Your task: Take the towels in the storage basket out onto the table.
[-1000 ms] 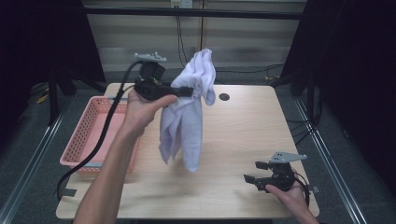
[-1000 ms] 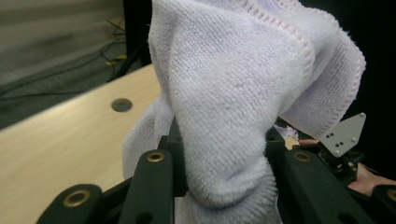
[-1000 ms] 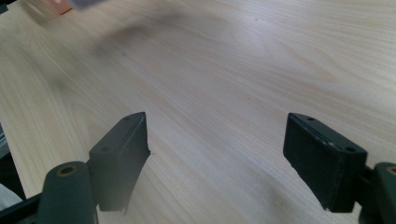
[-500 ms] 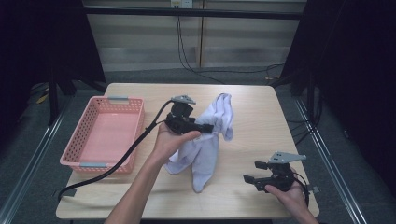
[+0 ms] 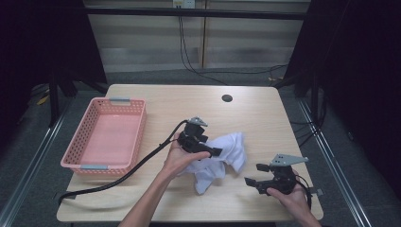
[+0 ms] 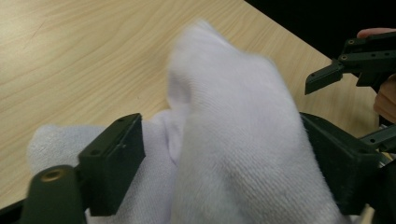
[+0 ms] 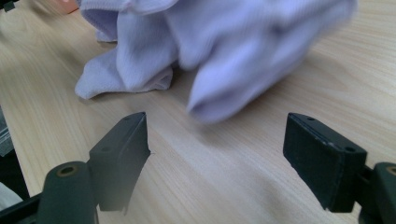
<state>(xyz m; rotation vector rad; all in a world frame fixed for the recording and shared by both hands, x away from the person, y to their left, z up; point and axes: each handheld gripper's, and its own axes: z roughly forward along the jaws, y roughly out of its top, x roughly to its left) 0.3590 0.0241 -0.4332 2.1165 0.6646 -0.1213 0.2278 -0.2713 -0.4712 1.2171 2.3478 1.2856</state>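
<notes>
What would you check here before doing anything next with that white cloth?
1. Cloth down on the table: ok, it lies crumpled there.
2. Left gripper let go: ok, its jaws have just been opening and stand wide, though cloth is between them.
3. Right gripper ready: ok, open with nothing between its jaws, resting beside the cloth.
4. Basket free to take something: ok, nothing in it.
5. Cloth clear of the table edge: ok.
6. Which corner of the cloth to take: cannot tell, it is bunched up.

A white towel (image 5: 222, 156) lies crumpled in a soft heap on the wooden table, right of centre, its folds bunched, one corner seemingly still lifted.
</notes>
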